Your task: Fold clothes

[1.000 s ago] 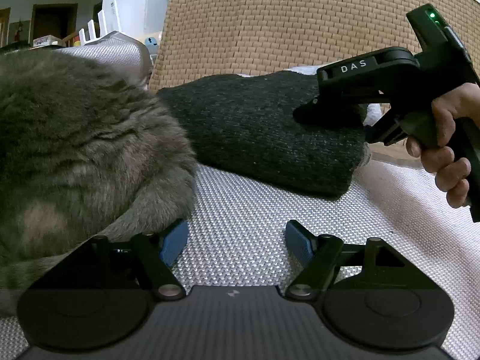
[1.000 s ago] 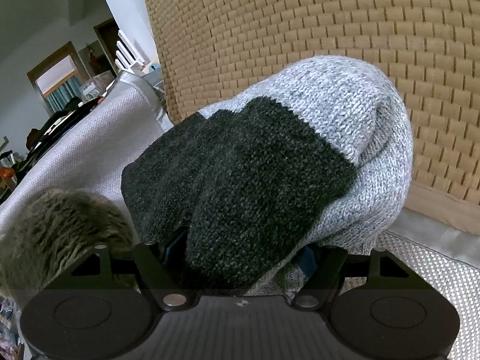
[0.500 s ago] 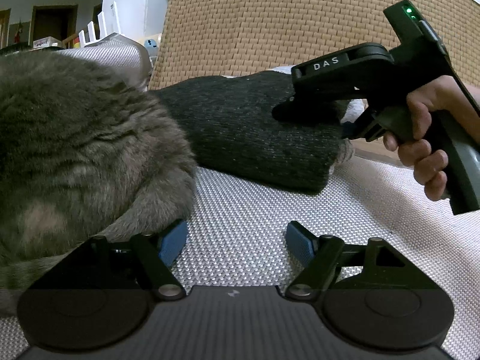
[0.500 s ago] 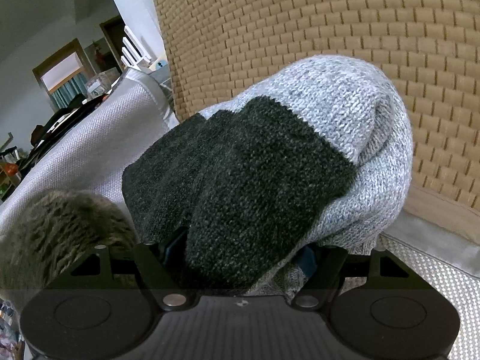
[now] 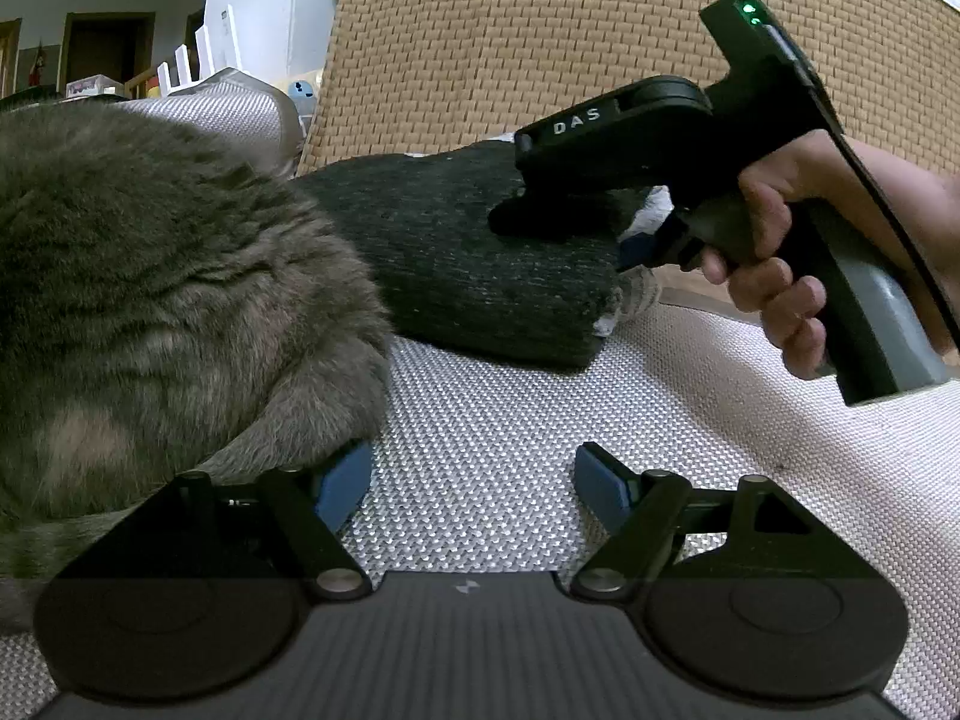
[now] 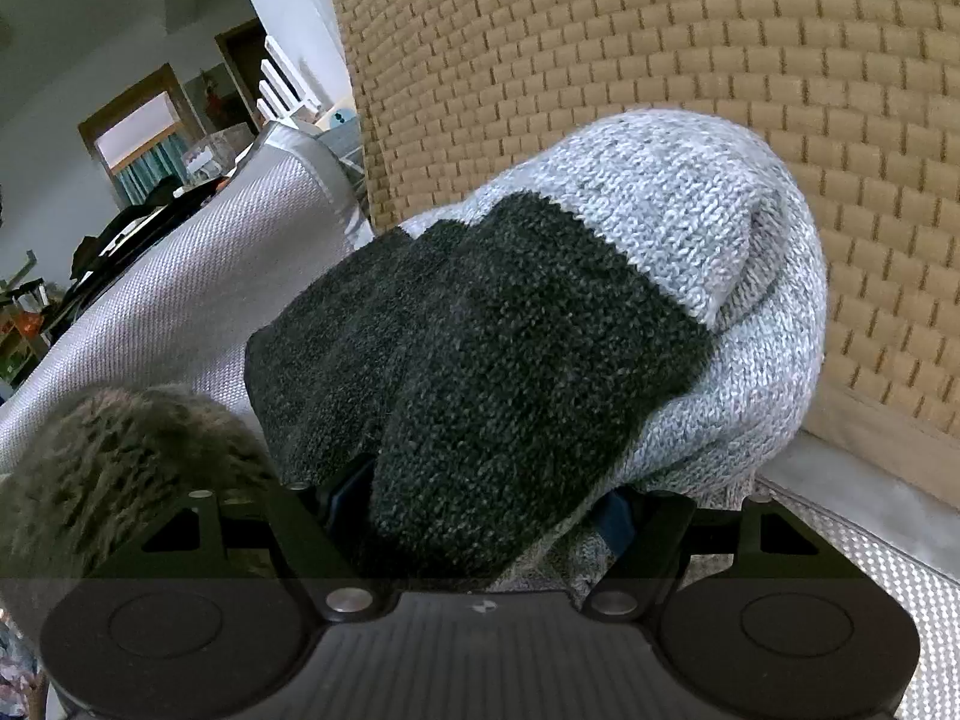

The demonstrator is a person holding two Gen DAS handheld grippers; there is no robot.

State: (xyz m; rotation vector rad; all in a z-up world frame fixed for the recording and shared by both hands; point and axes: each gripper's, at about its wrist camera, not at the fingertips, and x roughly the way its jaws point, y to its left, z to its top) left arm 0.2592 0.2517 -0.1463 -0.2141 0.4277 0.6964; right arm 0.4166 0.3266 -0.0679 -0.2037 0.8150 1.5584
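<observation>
A folded knit sweater (image 6: 528,348), dark grey over light grey, lies on the pale woven sofa seat (image 5: 510,414). My right gripper (image 6: 480,504) is shut on its near end, the thick bundle filling the space between the blue pads. From the left wrist view the sweater (image 5: 456,264) appears beyond a cat, with the right gripper (image 5: 558,222) clamped on its right end and a hand (image 5: 774,276) on the handle. My left gripper (image 5: 474,480) hovers low over the seat, open, nothing between its fingers.
A grey tabby cat (image 5: 150,312) lies on the seat against my left gripper's left finger and touches the sweater's left end; its fur (image 6: 120,468) also shows beside the right gripper. A tan woven backrest (image 5: 540,30) rises behind. A grey cushion (image 6: 180,276) lies at left.
The right gripper has slid the sweater leftward across the seat, closer to the cat. My left gripper has stayed where it was, still open.
</observation>
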